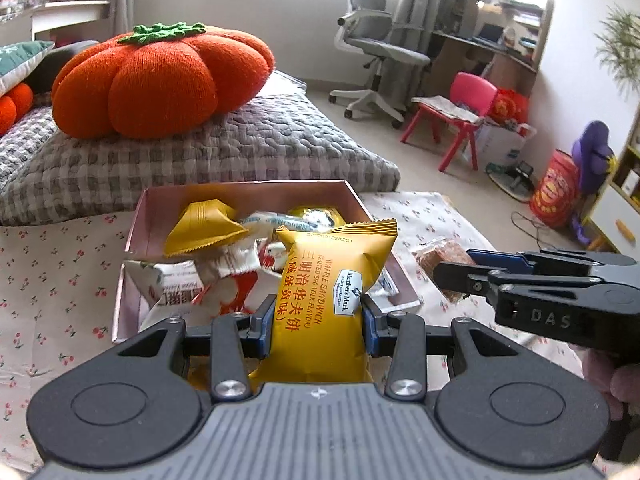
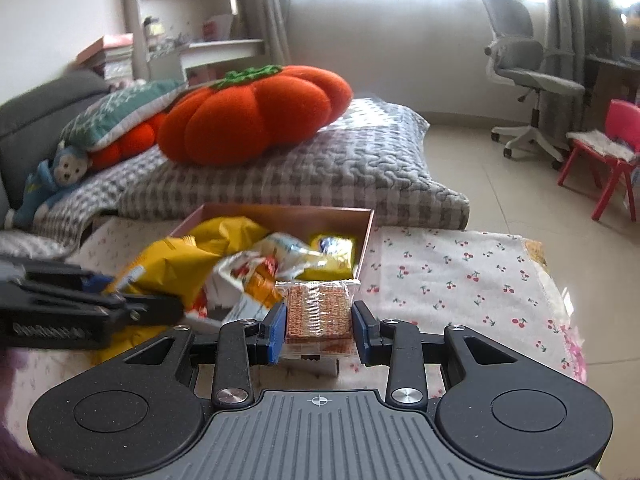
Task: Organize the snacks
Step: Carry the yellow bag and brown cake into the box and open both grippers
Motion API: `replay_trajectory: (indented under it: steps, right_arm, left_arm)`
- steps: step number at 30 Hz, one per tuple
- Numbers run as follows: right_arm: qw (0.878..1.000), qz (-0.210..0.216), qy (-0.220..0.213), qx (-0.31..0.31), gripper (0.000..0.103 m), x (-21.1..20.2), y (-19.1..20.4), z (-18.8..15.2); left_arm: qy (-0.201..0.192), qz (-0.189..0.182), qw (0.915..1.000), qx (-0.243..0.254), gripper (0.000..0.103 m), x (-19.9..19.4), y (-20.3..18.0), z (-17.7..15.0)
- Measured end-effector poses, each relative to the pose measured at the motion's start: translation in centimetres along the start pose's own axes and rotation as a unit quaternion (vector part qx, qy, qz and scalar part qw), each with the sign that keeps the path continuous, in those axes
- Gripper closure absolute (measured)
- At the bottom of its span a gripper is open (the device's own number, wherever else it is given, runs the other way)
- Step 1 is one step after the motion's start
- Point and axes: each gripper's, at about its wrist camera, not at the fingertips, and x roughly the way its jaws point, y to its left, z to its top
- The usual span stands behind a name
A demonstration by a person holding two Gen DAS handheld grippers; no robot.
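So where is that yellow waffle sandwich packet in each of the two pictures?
Left wrist: yellow waffle packet at centre, clamped in the left gripper, near the pink box.
Right wrist: lower left, beside the left gripper.
Shared landmark: orange pumpkin cushion.

We see a yellow waffle packet (image 1: 324, 308) with orange lettering, a pink box (image 1: 248, 194), and a white cloth (image 2: 452, 272) dotted with red cherries. The pumpkin cushion (image 1: 160, 80) is orange with a green stem, on a grey-and-white checked quilt (image 1: 240, 152). The cracker pack (image 2: 319, 311) looks orange-brown, under clear wrap.
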Motion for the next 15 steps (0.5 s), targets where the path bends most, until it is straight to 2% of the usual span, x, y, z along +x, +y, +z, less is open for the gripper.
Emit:
replay_trajectory:
  steps: [11, 15]
  right_arm:
    - [0.995, -0.009, -0.013, 0.101, 0.07, 3.5, -2.3, 2.9]
    - [0.991, -0.004, -0.004, 0.13, 0.07, 5.2, -2.8, 3.2]
  left_arm:
    - [-0.005, 0.039, 0.9976, -0.056, 0.065, 3.6, 0.4, 0.7]
    - [-0.006, 0.055, 0.9969, -0.056, 0.065, 4.5, 0.6, 0.7]
